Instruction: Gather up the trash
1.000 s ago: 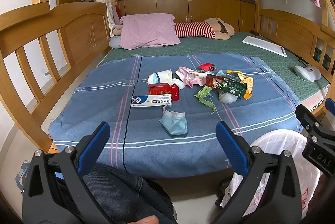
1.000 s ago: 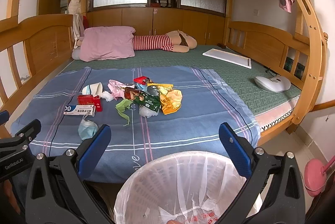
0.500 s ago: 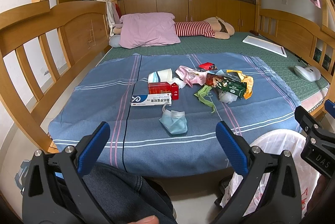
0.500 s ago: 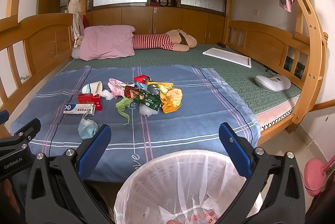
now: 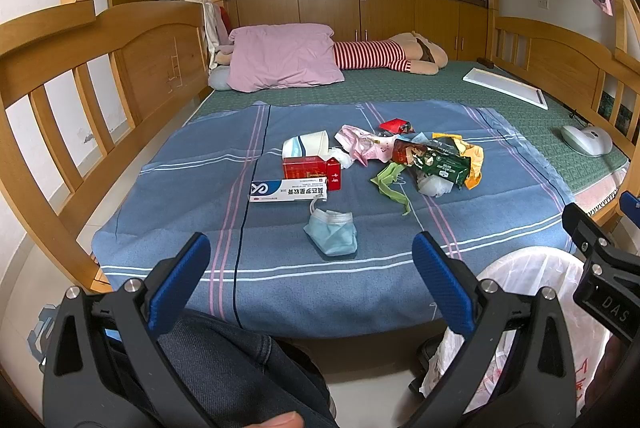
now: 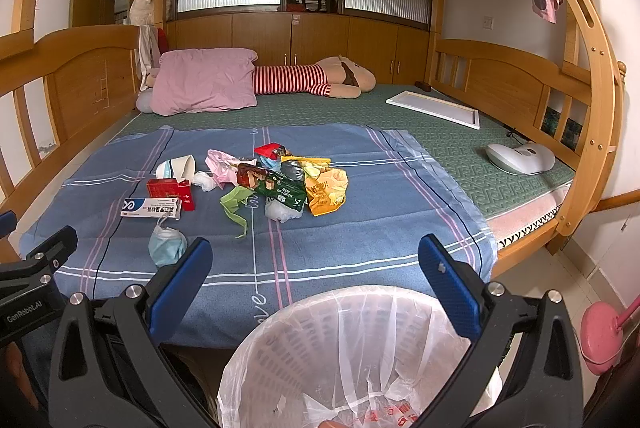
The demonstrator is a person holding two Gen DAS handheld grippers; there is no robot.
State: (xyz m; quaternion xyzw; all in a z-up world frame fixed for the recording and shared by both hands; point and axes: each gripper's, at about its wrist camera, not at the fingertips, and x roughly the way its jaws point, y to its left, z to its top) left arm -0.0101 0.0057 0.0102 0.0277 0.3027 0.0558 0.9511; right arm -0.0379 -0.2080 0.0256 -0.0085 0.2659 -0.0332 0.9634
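Trash lies on a blue striped blanket (image 5: pixel 192 196) on the bed: a blue face mask (image 5: pixel 332 231), a white-blue toothpaste box (image 5: pixel 288 190), a red box (image 5: pixel 310 168), a paper cup (image 5: pixel 306 146), pink and green wrappers (image 5: pixel 434 164) and a yellow bag (image 6: pixel 326 188). The mask also shows in the right wrist view (image 6: pixel 166 246). My left gripper (image 5: pixel 310 284) is open and empty, short of the bed's near edge. My right gripper (image 6: pixel 314 290) is open and empty above a white bin with a plastic liner (image 6: pixel 360 356).
A wooden bed rail (image 5: pixel 60 100) runs along the left. A pink pillow (image 5: pixel 284 58), a striped plush toy (image 5: pixel 384 54), a white board (image 5: pixel 506 90) and a white device (image 5: pixel 586 140) lie on the green mattress. A pink lamp base (image 6: pixel 602 334) stands on the floor.
Both grippers have crept slightly toward the bed; nothing on the blanket has moved.
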